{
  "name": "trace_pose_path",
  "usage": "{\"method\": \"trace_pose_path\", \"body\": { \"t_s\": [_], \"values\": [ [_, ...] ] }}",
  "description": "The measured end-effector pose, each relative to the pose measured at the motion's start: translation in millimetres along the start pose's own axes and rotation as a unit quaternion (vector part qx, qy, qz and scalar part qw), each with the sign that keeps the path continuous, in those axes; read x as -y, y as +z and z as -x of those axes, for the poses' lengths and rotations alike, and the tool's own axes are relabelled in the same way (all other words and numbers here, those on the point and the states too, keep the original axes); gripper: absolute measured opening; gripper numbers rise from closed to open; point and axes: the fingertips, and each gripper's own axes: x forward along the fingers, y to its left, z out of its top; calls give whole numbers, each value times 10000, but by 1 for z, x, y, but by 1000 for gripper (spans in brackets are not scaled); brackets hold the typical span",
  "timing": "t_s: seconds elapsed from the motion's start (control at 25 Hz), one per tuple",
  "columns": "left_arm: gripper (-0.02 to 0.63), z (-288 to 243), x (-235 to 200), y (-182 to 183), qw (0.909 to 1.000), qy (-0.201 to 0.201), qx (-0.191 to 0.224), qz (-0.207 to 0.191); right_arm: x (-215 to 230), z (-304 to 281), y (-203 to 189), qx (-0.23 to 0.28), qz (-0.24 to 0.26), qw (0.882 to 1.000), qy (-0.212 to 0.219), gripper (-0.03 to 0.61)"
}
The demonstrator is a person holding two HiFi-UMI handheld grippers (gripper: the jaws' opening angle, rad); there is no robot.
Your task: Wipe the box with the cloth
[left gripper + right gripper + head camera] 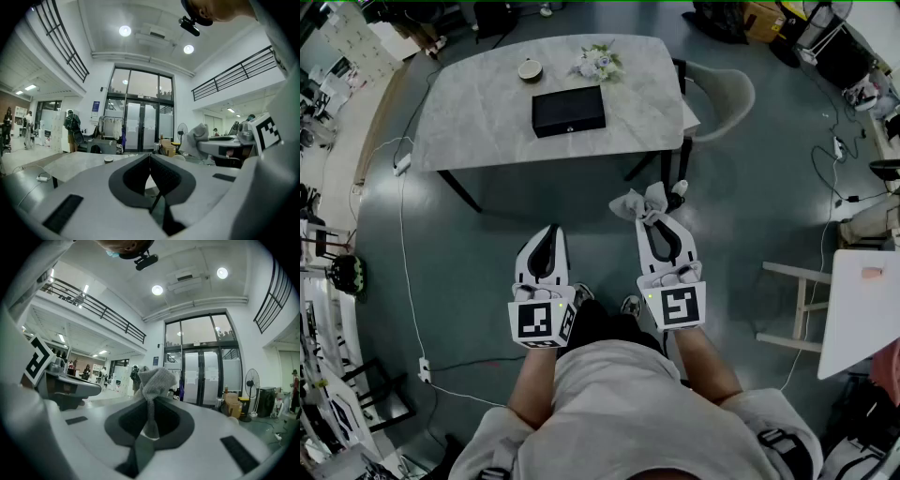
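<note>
A flat black box lies on the grey marble table, well ahead of both grippers. My right gripper is shut on a grey cloth, which bunches out past its tips; in the right gripper view the cloth stands up between the closed jaws. My left gripper hangs beside it, shut and empty, and its jaws meet in the left gripper view. Both are held level over the floor, short of the table's near edge.
A small round dish and a bunch of flowers sit at the table's far side. A chair stands at the table's right end. A white table is at the right. Cables run across the floor on the left.
</note>
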Motion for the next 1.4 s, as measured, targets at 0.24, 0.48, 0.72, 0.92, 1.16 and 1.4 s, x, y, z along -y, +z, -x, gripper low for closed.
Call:
{"method": "trace_pose_path", "body": {
  "t_s": [0.24, 0.48, 0.72, 0.92, 1.16, 1.4],
  "values": [
    [23, -11, -33, -9, 9999, -63, -10, 130, -21, -25, -7, -5, -169, 9998, 42, 48],
    [23, -19, -66, -6, 9993, -312, 44, 186, -42, -64, 3, -11, -66, 9999, 80, 48],
    [23, -29, -113, -13, 9979, -553, -66, 325, -58, -99, 13, -166, 289, 9994, -137, 48],
    [23, -54, -126, -25, 9968, -607, -214, 482, -47, -120, 2, -380, 369, 9985, -113, 48],
    [23, -106, -147, -18, 9973, -539, -305, 397, -23, -174, -10, -449, 257, 9987, 21, 48],
    [23, -184, -173, -7, 9979, -337, -433, 334, 20, -246, -23, -606, 26, 9977, 294, 48]
  ]
}}
